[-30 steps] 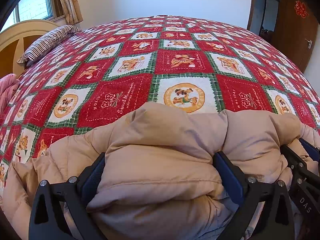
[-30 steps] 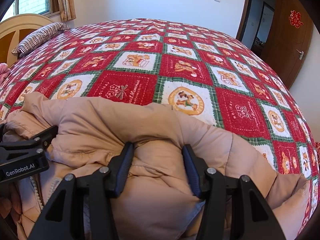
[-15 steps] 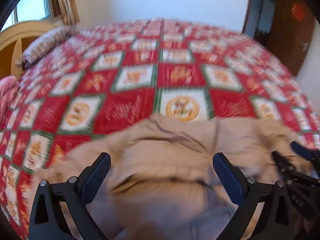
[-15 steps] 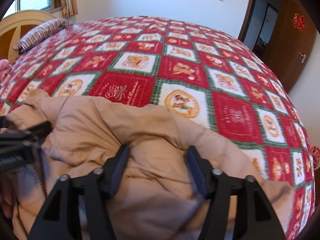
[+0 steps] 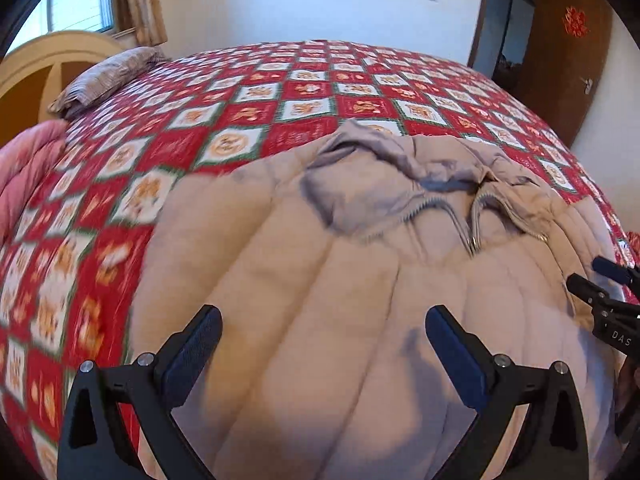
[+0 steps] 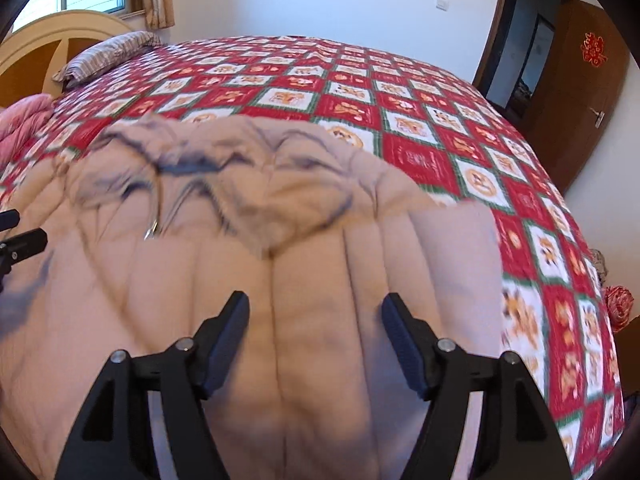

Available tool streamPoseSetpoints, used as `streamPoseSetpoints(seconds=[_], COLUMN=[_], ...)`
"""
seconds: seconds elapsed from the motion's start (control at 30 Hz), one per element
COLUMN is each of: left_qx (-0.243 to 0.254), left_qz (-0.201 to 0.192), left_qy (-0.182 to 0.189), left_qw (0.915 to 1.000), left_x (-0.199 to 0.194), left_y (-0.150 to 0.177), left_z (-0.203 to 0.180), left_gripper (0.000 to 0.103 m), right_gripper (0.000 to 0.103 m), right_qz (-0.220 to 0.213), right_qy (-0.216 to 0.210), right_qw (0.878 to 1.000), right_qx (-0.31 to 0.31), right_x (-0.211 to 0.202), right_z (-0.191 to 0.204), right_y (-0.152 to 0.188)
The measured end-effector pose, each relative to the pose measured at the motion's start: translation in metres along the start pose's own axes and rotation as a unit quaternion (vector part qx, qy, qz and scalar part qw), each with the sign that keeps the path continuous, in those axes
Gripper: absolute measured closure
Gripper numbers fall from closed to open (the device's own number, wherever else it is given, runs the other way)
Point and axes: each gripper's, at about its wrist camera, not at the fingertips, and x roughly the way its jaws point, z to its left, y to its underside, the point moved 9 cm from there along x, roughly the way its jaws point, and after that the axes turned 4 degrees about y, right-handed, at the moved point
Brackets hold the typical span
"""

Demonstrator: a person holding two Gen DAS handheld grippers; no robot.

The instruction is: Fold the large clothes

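Released since a second ago: left gripper (image 5: 322, 350) apart, right gripper (image 6: 316, 338) opening, nothing clamped; beige jacket (image 5: 320, 264) now spread across lower frame, ready for folding.

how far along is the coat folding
Early on. Done: the beige puffer coat lies spread front-up on the red patterned bedspread, collar and zipper at the far end. In hand: nothing; the left hand-held gripper is open above the coat and the right hand-held gripper is opening, with no fabric pinched. Left: every fold; no side or hem looks turned in.
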Motion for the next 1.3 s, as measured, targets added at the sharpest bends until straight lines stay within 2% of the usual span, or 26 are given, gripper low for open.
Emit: streamPoseSetpoints(seconds=[0.13, 0.43, 0.5, 0.77, 1.07, 1.3], left_qx=[-0.017, -0.013, -0.014, -0.006, 0.018, -0.012], left_qz=[-0.012, -0.038, -0.041, -0.043, -0.054, -0.051], left_qy=[0.01, -0.002, 0.001, -0.001, -0.029, -0.023], left_qw=[0.9997, 0.9992, 0.9991, 0.9991, 0.998, 0.9984], left_x=[-0.024, -0.07, -0.078, -0.1, -0.135, -0.145], left_y=[0.025, 0.083, 0.094, 0.129, 0.185, 0.217], left_z=[0.008, 0.018, 0.02, 0.025, 0.046, 0.063], left_gripper=[0.001, 0.001, 0.001, 0.001, 0.001, 0.001], right_gripper=[0.03, 0.029, 0.026, 0.025, 0.025, 0.023], right_qz=[-0.002, -0.02, -0.023, -0.016, -0.017, -0.025], right_qy=[-0.006, 0.002, 0.001, 0.009, 0.013, 0.017], right_qw=[1.0, 0.999, 0.998, 0.998, 0.997, 0.994], right_qx=[0.022, 0.041, 0.054, 0.061, 0.078, 0.104], right_x=[-0.018, -0.059, -0.068, -0.089, -0.125, -0.151], right_z=[-0.004, -0.011, -0.014, -0.01, -0.005, -0.009], right_y=[0.025, 0.069, 0.08, 0.122, 0.173, 0.21])
